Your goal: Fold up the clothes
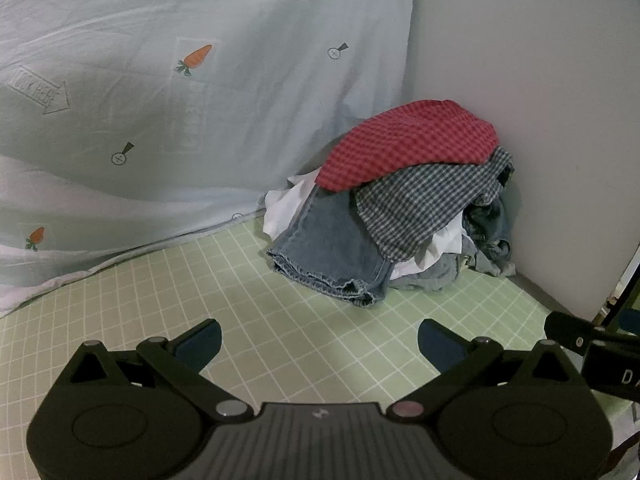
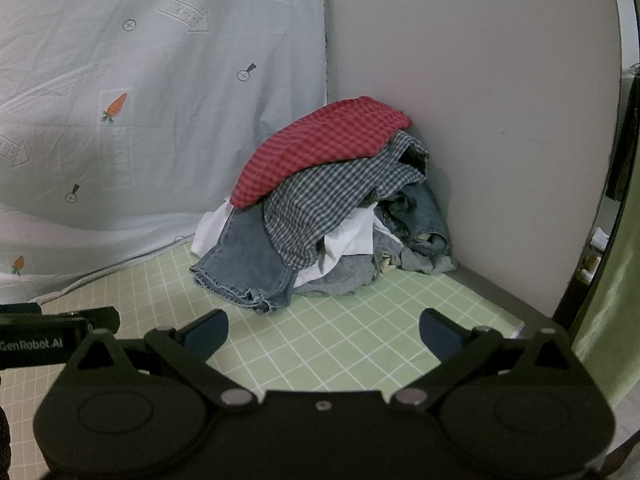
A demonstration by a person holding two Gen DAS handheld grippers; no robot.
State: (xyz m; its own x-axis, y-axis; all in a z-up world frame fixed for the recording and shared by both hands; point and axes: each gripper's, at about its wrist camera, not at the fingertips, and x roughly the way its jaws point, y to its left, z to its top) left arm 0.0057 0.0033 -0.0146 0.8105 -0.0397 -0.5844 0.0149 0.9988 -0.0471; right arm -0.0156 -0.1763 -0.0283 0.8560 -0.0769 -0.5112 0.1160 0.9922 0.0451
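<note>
Clothes [image 1: 400, 204] heaped in corner, red checked shirt [image 1: 412, 144] topmost.

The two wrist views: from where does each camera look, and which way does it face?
Left wrist: sits behind the open left gripper, facing the clothes pile in the corner; the right gripper shows at the right edge.
Right wrist: sits behind the open right gripper, facing the same pile; the left gripper shows at the left edge.
Shared: pile, green grid mat, carrot-print sheet.
</note>
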